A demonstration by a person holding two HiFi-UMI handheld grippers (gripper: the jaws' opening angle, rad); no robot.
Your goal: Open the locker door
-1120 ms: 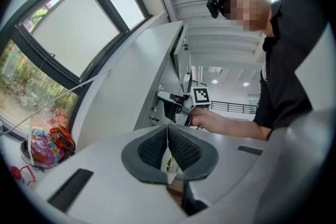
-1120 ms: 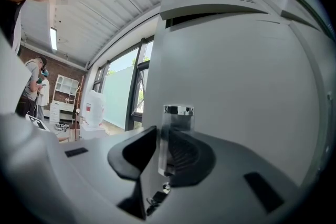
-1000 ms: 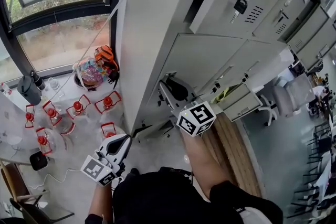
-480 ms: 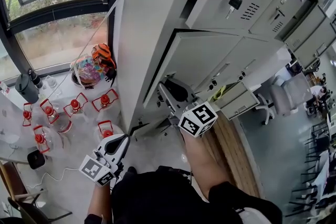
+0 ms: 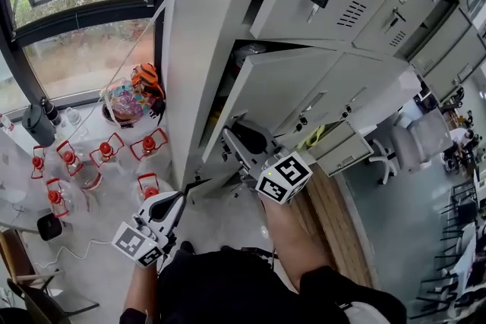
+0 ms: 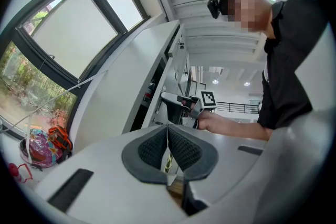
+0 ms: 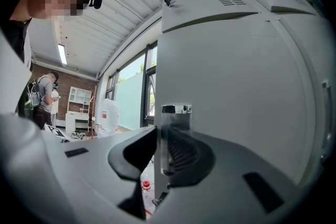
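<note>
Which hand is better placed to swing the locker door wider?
Right: the right gripper grips the locker door edge with its fingers; the left gripper is shut, empty, away from it.

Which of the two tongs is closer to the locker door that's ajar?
Right. The right tongs are clamped on the edge of the door; the left tongs are shut, lower down by the person's side, clear of it.

Pale grey metal locker door (image 5: 269,91), upright, partly ajar, free edge out from the cabinet (image 5: 205,26).
</note>
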